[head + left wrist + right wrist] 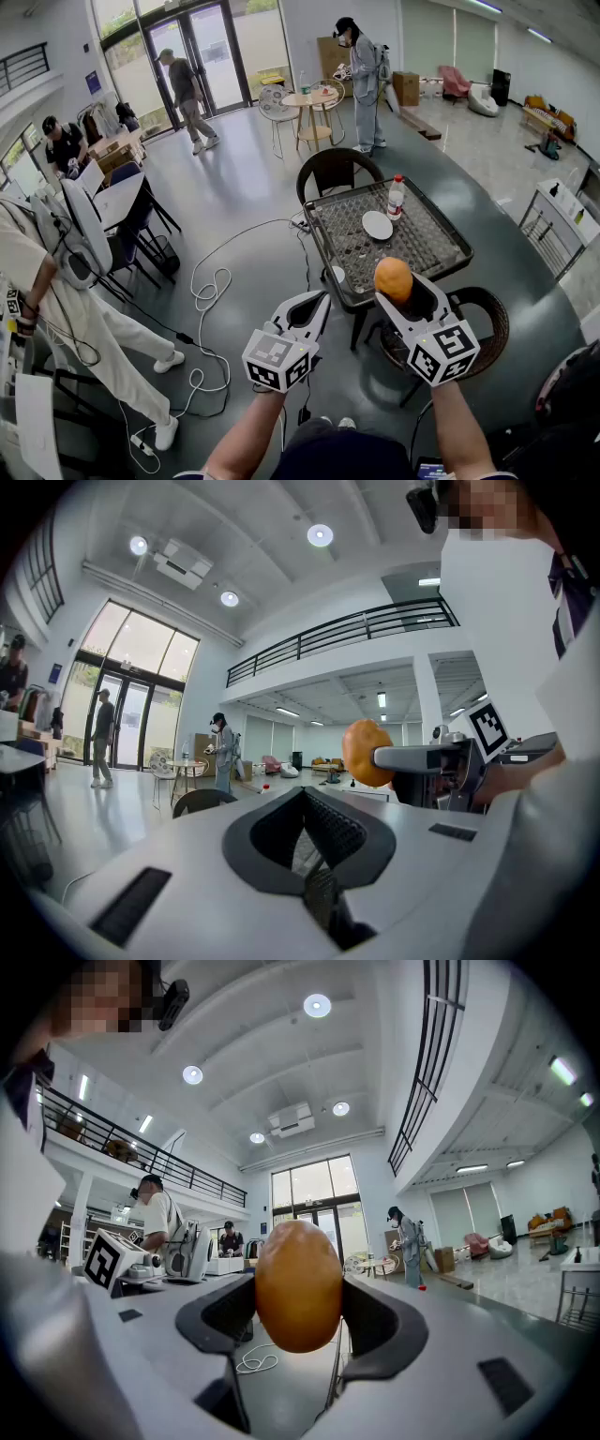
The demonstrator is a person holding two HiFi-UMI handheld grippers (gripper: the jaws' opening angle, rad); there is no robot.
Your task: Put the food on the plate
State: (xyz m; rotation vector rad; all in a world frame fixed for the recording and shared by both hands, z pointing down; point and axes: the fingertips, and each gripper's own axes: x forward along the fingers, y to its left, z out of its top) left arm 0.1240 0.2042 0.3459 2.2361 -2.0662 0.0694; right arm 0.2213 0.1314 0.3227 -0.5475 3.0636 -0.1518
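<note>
An orange, egg-shaped piece of food [393, 279] is pinched between the jaws of my right gripper [400, 289], which is held in the air over the near edge of the mesh-topped table [441, 251]. In the right gripper view the food [298, 1285] fills the gap between both pads, and it also shows in the left gripper view [366, 753]. A white plate [377, 225] lies empty near the middle of the table, beyond the food. My left gripper [316, 305] hovers to the left of the table, its jaws together with nothing in them [309, 846].
A plastic bottle [397, 197] stands on the table just behind the plate. Dark round chairs stand at the far side [333, 169] and near right [487, 323]. A white cable [211, 291] loops on the floor at left. Several people stand around the hall.
</note>
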